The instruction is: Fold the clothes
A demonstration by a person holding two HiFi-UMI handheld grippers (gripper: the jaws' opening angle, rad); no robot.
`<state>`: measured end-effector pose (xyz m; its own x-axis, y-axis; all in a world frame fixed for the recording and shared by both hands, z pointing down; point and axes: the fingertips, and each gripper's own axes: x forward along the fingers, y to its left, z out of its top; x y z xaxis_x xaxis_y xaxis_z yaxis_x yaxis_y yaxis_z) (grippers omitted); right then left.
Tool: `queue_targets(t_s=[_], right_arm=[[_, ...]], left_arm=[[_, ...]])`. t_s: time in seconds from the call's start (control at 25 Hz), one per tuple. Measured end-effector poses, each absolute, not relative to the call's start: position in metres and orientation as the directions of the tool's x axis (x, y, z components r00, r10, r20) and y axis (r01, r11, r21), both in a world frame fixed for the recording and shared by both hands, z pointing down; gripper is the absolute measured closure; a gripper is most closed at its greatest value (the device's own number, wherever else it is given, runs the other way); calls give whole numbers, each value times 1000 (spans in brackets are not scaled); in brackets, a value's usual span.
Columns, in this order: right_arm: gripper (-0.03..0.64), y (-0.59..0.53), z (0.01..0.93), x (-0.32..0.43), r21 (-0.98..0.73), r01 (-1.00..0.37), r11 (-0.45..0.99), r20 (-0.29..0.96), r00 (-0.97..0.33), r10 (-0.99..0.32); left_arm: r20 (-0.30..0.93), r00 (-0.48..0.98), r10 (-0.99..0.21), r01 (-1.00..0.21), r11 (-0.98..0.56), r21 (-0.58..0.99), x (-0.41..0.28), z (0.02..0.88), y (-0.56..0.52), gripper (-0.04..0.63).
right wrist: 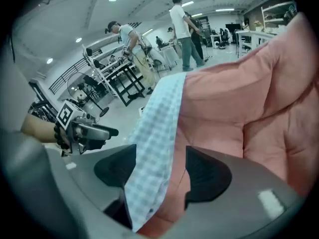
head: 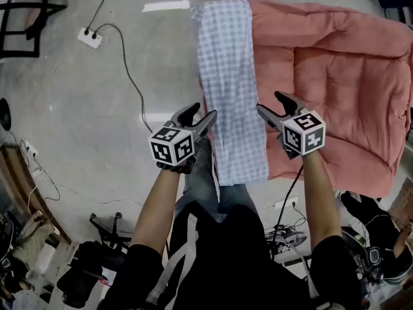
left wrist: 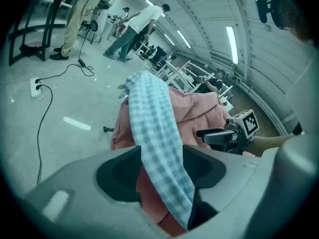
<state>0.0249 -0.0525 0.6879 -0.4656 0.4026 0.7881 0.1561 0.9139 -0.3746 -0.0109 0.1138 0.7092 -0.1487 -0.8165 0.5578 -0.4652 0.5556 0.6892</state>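
Cloth (head: pixel 231 89), pale-checked, lies in a long narrow strip on pink quilt (head: pixel 342 76); left tool (head: pixel 201 115) and right tool (head: pixel 271 103) open.

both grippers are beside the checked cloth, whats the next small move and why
Probably bring both grippers back to the cloth's near corners and close on them. The cloth lies as a long narrow strip on the quilt, not yet folded end to end. The left gripper and right gripper flank its near part, jaws apart, gripping nothing.
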Motion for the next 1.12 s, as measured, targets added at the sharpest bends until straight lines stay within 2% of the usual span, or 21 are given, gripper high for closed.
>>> queue_targets(t_s=[0.24, 0.4, 0.56, 0.76, 1.0, 1.12], right_arm=[[285, -55, 735, 37, -510, 45, 859, 754, -458, 471], [282, -46, 769, 37, -537, 48, 842, 753, -423, 504], [282, -40, 787, 37, -598, 26, 801, 728, -401, 556], [282, -36, 782, 26, -788, -86, 610, 579, -440, 686], [282, -29, 762, 48, -834, -103, 542, 533, -404, 744], [284, -15, 765, 47, -867, -93, 490, 487, -374, 790]], left_arm=[[475, -151, -867, -342, 497, 798, -8, 766, 105, 275], [399, -114, -910, -311, 414, 856, -7, 793, 90, 244], [310, -84, -947, -259, 321, 911, -4, 803, 78, 244], [112, -47, -993, -114, 116, 987, 5, 794, 60, 245], [43, -16, -999, -71, 44, 996, 23, 771, 49, 247], [5, 2, -1000, -73, 4, 997, 17, 769, 49, 272]])
